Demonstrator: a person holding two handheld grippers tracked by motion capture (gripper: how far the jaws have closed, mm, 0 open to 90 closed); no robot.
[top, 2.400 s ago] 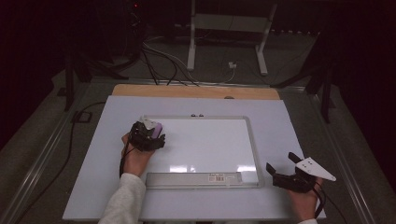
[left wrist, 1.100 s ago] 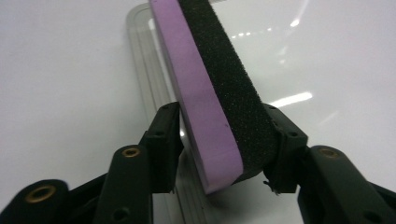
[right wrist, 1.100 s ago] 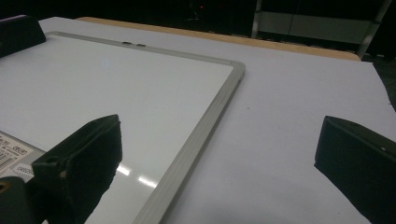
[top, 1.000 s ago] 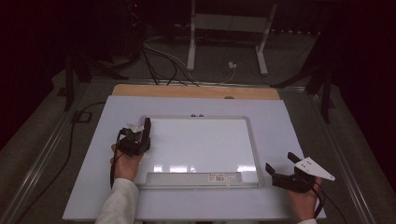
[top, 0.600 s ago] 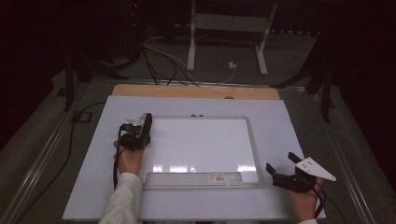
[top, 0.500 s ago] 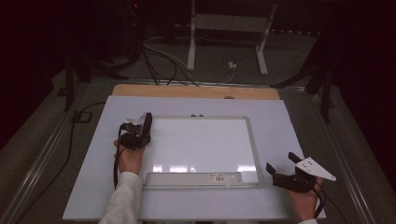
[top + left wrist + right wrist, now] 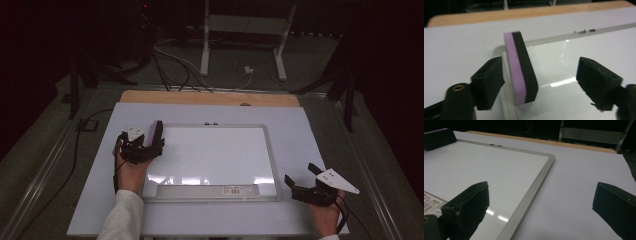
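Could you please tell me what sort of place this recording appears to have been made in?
Probably a lab or recording workspace, not a home: a whiteboard lies flat on a white table, cables trail over the floor behind, and a metal stand rises in the dark background.

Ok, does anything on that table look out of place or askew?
Yes: the purple-and-black eraser stands on edge, tilted, at the whiteboard's left frame instead of lying flat. The left tool has just been opening; its pads stand clear of it. Otherwise nothing stands out.
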